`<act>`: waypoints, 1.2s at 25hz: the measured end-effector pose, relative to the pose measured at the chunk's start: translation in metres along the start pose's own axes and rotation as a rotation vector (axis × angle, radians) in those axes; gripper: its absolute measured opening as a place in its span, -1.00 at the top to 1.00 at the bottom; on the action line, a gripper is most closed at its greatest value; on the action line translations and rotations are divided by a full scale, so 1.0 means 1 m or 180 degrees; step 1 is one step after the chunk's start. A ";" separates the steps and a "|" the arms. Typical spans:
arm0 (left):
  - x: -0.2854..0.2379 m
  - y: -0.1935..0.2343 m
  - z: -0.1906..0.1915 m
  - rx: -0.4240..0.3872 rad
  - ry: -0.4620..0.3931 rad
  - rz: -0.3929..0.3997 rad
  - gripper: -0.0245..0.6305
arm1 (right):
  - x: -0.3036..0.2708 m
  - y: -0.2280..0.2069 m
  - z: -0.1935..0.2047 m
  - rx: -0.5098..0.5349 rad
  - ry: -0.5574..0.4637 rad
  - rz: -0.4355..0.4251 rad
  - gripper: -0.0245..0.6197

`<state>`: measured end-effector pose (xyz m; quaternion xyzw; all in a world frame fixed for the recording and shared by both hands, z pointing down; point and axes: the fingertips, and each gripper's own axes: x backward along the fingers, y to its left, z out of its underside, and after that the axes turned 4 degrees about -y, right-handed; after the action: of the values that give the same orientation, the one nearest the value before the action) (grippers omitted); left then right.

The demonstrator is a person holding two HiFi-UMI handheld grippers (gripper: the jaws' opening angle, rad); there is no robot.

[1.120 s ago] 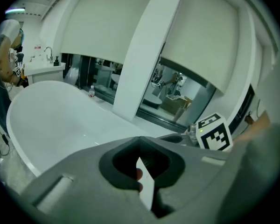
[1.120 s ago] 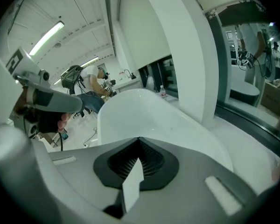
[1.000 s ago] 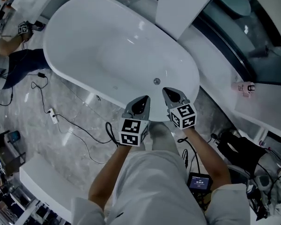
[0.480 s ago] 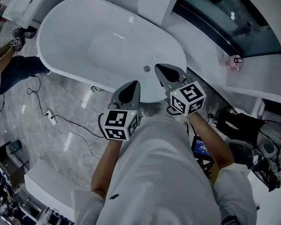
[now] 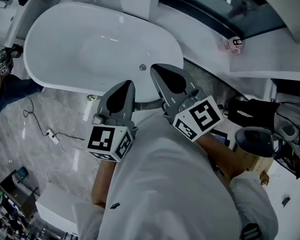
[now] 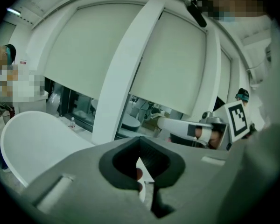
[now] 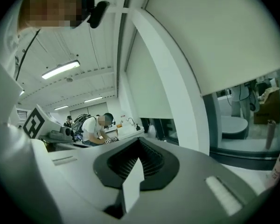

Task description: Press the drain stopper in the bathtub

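I hold both grippers up over the near end of the bathtub (image 5: 65, 39). My left gripper (image 5: 128, 84) has its fingers together with nothing between them; only a thin slit shows below the tips in the left gripper view. My right gripper (image 5: 154, 67) is the same, fingers together and empty; it reaches a little further forward than the left.

The drain stopper (image 5: 142, 67) is a small round metal disc on the bathtub's floor, close to the end nearest me; in the head view it lies bare just beside the tip of my right gripper and between the two grippers' tips; neither touches it, and both gripper views look level across the room rather than down into the bathtub.

A white pillar (image 5: 135, 1) stands at the bathtub's far rim; a pink bottle (image 5: 231, 44) sits on the white ledge (image 5: 270, 54) to the right, well apart from the bathtub. A cable (image 5: 55, 134) trails over the marble floor (image 5: 50, 114) on the left.
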<state>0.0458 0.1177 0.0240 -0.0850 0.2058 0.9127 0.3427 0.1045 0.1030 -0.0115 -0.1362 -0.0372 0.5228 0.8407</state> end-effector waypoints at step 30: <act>0.010 -0.044 0.014 -0.0262 -0.0185 -0.0321 0.93 | 0.065 0.026 0.009 0.0112 -0.0213 0.0155 0.94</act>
<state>0.0674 0.1592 0.0195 -0.0828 0.1536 0.9040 0.3903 0.1096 0.1728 -0.0149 -0.1047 -0.0528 0.5479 0.8283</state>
